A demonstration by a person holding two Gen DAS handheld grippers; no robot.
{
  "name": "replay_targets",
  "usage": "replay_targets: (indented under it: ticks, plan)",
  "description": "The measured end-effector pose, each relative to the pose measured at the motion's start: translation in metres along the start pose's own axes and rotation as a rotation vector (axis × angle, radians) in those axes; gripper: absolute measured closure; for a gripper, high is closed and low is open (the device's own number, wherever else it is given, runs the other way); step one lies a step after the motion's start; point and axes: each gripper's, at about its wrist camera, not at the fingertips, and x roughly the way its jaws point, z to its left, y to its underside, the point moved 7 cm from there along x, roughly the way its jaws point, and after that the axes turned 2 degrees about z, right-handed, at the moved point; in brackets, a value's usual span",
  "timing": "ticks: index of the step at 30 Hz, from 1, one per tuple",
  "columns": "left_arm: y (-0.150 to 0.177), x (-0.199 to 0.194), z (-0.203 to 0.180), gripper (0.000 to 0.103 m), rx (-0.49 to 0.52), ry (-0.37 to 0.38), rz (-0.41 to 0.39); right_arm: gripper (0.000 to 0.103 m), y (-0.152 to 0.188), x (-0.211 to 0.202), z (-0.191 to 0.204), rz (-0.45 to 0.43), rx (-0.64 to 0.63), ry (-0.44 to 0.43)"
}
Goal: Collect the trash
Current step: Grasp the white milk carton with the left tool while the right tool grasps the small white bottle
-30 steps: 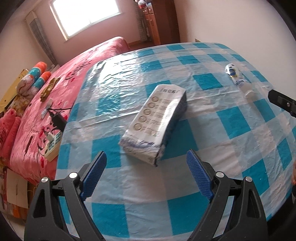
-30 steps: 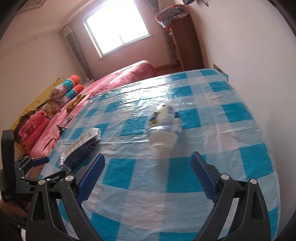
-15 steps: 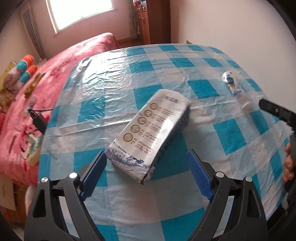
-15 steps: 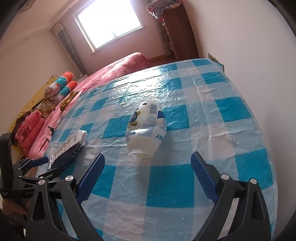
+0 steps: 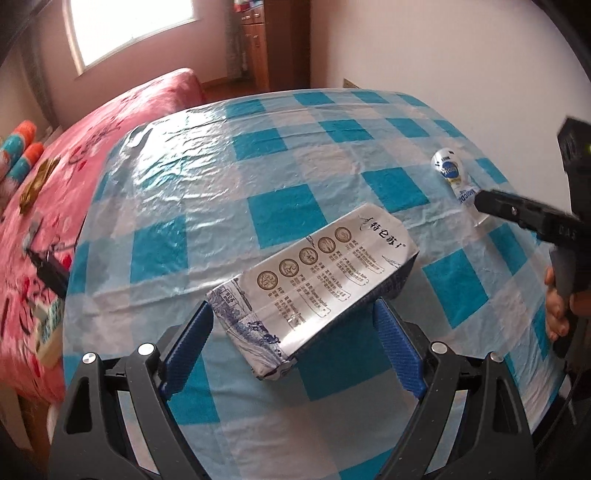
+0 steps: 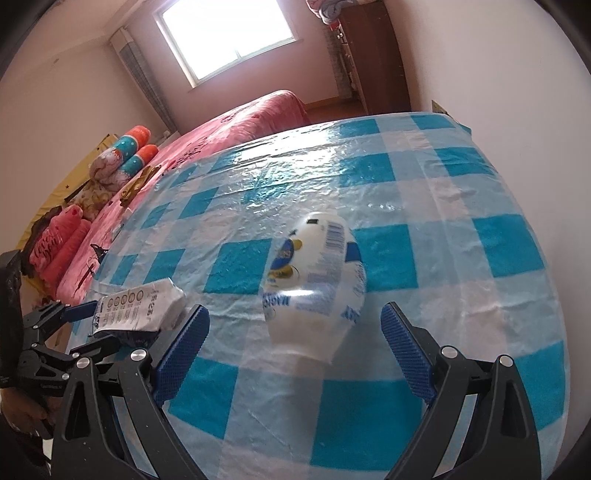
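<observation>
Bright window (image 6: 232,35), pale walls, pink-covered bed (image 5: 122,110), wooden cabinet (image 6: 373,55), blue-checked table (image 5: 266,155).

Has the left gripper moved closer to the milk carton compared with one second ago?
Yes. The left gripper has advanced across the checked tablecloth; the milk carton now lies between its open fingers.

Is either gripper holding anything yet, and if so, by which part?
Nothing is held. The left gripper straddles the near end of the silver printed milk carton, the right gripper the white plastic bottle; both sets of jaws stand open.
</observation>
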Motion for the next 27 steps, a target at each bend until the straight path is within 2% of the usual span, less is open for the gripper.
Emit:
replay_targets:
  ticks: [8,15,22,27]
  plan:
    - [-0.008,0.002,-0.015,0.015,0.18,0.024,0.021,0.01,-0.009,0.011,0.005,0.003,-0.024,0.005]
    - [0.009,-0.005,-0.046,0.015,0.286,0.207,0.067,0.01,-0.007,0.017,0.003,0.011,-0.011,-0.011]
    - [-0.01,-0.013,-0.039,0.015,0.294,0.123,0.02,0.01,-0.008,0.018,0.003,0.008,-0.009,-0.018]
    - [-0.019,0.004,-0.049,0.015,0.369,0.096,0.057,0.01,-0.009,0.019,0.003,0.006,-0.014,-0.013]
